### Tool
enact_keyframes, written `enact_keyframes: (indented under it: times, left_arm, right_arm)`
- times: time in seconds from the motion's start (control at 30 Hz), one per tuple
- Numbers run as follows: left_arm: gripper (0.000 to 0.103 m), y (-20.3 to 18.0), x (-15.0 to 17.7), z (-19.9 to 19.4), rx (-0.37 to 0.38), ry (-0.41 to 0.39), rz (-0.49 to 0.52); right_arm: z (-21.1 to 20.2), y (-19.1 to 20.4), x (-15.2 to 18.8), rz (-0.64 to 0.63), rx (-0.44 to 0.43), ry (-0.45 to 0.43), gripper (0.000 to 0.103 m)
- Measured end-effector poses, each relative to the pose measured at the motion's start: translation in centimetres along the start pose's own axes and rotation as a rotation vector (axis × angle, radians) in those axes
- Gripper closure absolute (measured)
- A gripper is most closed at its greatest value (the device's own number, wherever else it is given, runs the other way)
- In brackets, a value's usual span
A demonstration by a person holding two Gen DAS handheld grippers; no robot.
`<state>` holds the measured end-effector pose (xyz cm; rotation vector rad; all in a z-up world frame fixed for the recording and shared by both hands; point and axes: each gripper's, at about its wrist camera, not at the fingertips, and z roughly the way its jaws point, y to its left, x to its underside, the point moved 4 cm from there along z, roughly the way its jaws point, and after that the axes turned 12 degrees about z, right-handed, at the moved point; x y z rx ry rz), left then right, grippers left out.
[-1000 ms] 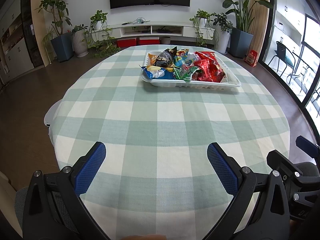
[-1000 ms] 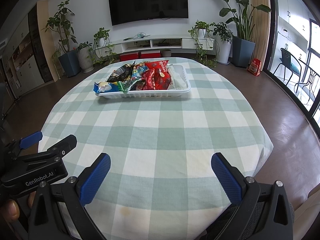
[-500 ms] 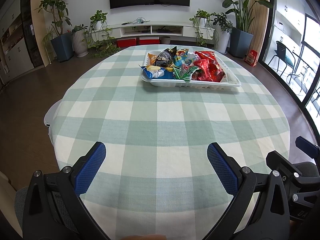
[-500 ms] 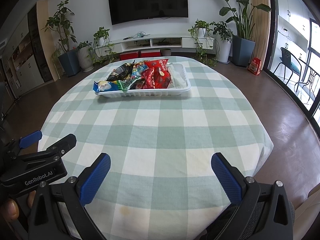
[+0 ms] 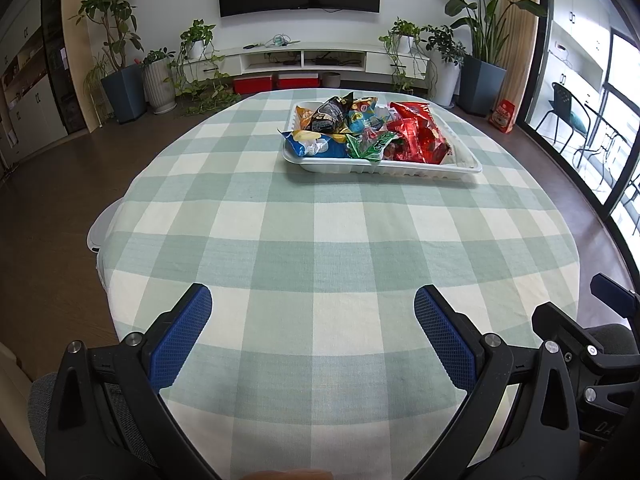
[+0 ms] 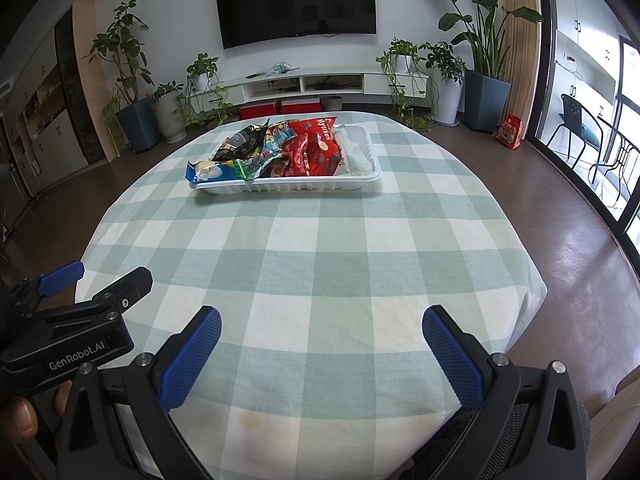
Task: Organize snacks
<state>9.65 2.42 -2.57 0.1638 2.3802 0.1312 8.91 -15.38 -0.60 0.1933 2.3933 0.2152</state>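
Both grippers hung over the near edge of the checked table [image 5: 320, 220], well apart from the white tray [image 5: 384, 166] of snack bags [image 5: 416, 136] on the far side. The left gripper [image 5: 312, 308] and right gripper [image 6: 321, 326] had fingers spread wide, holding nothing. Only the right view showed a yellow stain [image 6: 250, 420] on the cloth and fingertips [image 6: 22, 420] behind the left gripper.

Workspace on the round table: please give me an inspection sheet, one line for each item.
Surface: checked tablecloth, small yellowish stain near the front edge.
Job's things: snack packets heaped in the white tray at the far side.
Clutter: nothing seen on the cloth.
Grippers: left gripper and right gripper open, empty, over the near edge.
Cables: some on the TV shelf.
Surroundings: wall TV, potted plants, glass doors on the right.
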Motion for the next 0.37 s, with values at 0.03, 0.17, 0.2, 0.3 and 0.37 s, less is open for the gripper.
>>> enact_keyframes:
  times: [0.03,0.17,0.2,0.3,0.37]
  left_arm:
    - [0.0,0.0,0.0,0.1,0.0,-0.002,-0.001]
    - [0.0,-0.2,0.3,0.2,0.0,-0.013,-0.004]
    - [0.0,-0.3,0.3,0.1,-0.01,-0.021,-0.003]
    - [0.0,-0.3,0.2,0.0,-0.02,-0.034,0.002]
    - [0.0,-0.1,-0.1,0.0,-0.005,-0.032,-0.004]
  right_arm:
    - [0.0,0.0,0.1,0.001,0.0,0.001,0.0]
    - [0.0,-0.1,0.1,0.001,-0.001,0.004,0.0]
    - [0.1,-0.1,0.4,0.003,-0.001,0.006,0.0]
    - [0.2,-0.5,1.2,0.007,0.0,0.012,0.0]
    - [0.1,-0.7,1.7,0.009,-0.002,0.016,0.0]
